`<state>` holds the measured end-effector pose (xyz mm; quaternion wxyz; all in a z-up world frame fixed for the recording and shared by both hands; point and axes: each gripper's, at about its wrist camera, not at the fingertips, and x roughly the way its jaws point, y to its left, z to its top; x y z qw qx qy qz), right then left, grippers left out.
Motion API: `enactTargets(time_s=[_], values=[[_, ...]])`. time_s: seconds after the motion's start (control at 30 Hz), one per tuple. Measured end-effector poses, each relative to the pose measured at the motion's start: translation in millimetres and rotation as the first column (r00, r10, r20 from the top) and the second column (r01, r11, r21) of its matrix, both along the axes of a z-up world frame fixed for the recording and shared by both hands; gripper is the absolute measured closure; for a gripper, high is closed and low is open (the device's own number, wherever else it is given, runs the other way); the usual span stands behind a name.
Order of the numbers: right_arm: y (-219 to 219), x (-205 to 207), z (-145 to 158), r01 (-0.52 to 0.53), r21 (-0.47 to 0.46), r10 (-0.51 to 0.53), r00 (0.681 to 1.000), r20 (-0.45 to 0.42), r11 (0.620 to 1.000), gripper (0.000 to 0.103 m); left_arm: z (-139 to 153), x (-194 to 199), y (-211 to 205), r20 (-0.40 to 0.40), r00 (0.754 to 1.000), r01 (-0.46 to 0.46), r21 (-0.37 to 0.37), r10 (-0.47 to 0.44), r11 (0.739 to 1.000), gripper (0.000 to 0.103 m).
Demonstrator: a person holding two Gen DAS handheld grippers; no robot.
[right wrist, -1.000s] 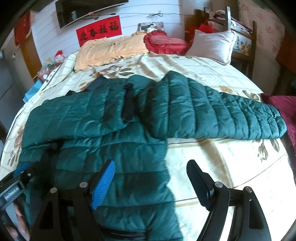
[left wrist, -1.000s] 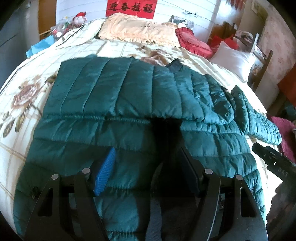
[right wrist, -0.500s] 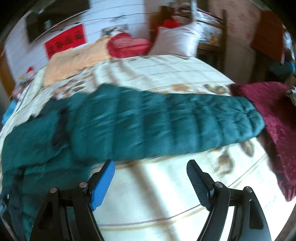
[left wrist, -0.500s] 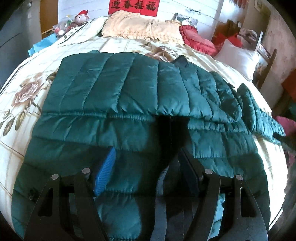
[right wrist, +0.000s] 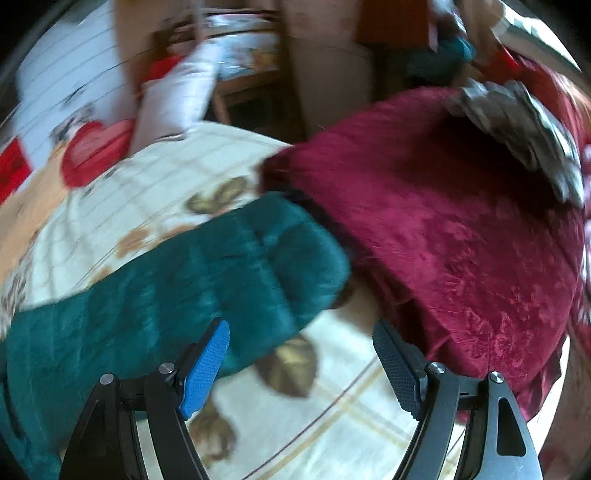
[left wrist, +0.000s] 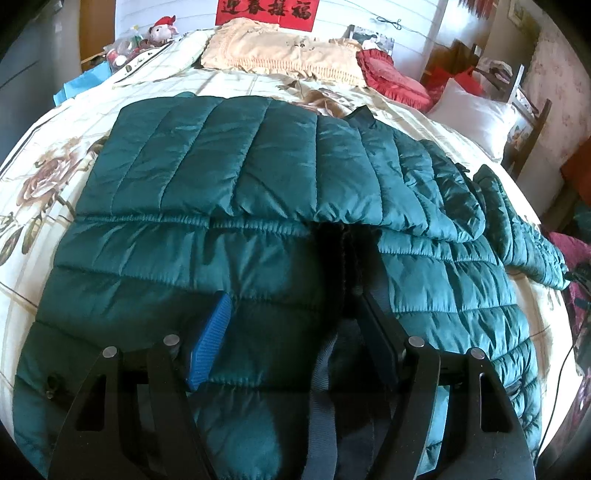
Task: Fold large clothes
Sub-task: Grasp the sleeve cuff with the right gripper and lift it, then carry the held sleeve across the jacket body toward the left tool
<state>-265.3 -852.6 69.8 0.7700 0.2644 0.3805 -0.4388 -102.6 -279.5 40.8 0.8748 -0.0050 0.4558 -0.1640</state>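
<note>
lying spread across the bed point(left wrist: 44, 155), the green jacket point(left wrist: 229, 177) fills the left wrist view, one sleeve folded over its chest and the dark front opening running down between the two halves. the right wrist view, blurred, shows only the other sleeve point(right wrist: 207, 266), stretched out flat on the bed point(right wrist: 332, 417) with its cuff end just beside a dark red blanket point(right wrist: 461, 229). the left view alone shows the cream pillow point(left wrist: 280, 55), the red cushion point(left wrist: 391, 79) and the red banner point(left wrist: 269, 11) at the head of the bed. the left gripper point(left wrist: 291, 332) has its fingers spread wide over the jacket's lower front, gripping nothing. the right gripper point(right wrist: 301, 362) is also spread wide, gripping nothing, with the sleeve's cuff end just ahead of its blue finger.
</note>
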Motion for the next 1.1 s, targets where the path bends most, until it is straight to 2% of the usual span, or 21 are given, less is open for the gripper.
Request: enactTargets(time_s=[0.1,0.23,0.3,0.37,0.4,0.5,0.57,0.63,0.77,0.9,1.0,1.1], values=[[-20.4,-4.9,-5.3,0.034,0.038,-0.036,0.998,0.049,0.999,0.025,-1.8,-0.4,-1.8,0.002,1.000,0.002,0.013,-0.002,1.000,0.033],[-31.0,2.8,-9.8,0.013,0.059,-0.019,0.994,0.111,0.998,0.026,-3.1,-0.4,-3.4,0.006,1.000,0.003,0.018,-0.003,1.000,0.032],[-32.6,9.1,-9.6,-0.014,0.051,0.007,0.990,0.141,0.999,0.032,-3.5,-0.4,-3.3,0.007,1.000,0.003,0.016,-0.004,1.000,0.032],[-32.2,15.6,-12.2,-0.029,0.045,0.022,0.990,0.142,0.999,0.045,-3.7,-0.6,-3.2,0.007,1.000,0.004,0.021,-0.004,1.000,0.032],[-33.2,21.0,-14.6,-0.029,0.038,0.024,0.991,0.131,0.999,0.047,-4.1,-0.9,-3.9,0.009,1.000,0.005,0.027,-0.005,1.000,0.032],[-40.4,25.9,-23.5,-0.021,0.050,0.015,0.993,0.119,0.999,0.063,-4.4,-1.9,-5.6,0.015,1.000,0.006,0.036,-0.007,0.999,0.032],[-44.3,23.0,-26.5,-0.014,0.060,0.006,0.992,0.127,0.998,0.080,-4.5,-1.8,-5.7,0.015,1.000,0.006,0.036,-0.007,0.999,0.032],[-41.1,19.2,-22.2,-0.028,0.035,0.023,0.991,0.130,0.999,0.090,-4.6,-1.8,-5.6,0.015,1.000,0.006,0.036,-0.007,0.999,0.032],[-26.3,9.0,8.2,-0.056,-0.012,0.057,0.977,0.207,0.998,0.092,-4.7,-1.9,-5.4,0.015,1.000,0.006,0.036,-0.007,0.999,0.032],[0.3,4.3,59.8,-0.131,-0.080,0.149,0.941,0.304,0.988,0.092,-3.4,-3.1,-5.3,0.013,1.000,0.012,0.029,-0.012,1.000,0.032],[31.8,10.4,97.9,-0.230,-0.147,0.267,0.902,0.338,0.962,0.092,1.0,-2.2,-3.1,-0.002,1.000,0.022,0.018,-0.022,1.000,0.032],[68.1,25.2,124.1,-0.330,-0.204,0.381,0.866,0.325,0.922,0.092,8.9,-3.2,1.7,0.008,1.000,0.017,0.022,-0.017,1.000,0.032]])
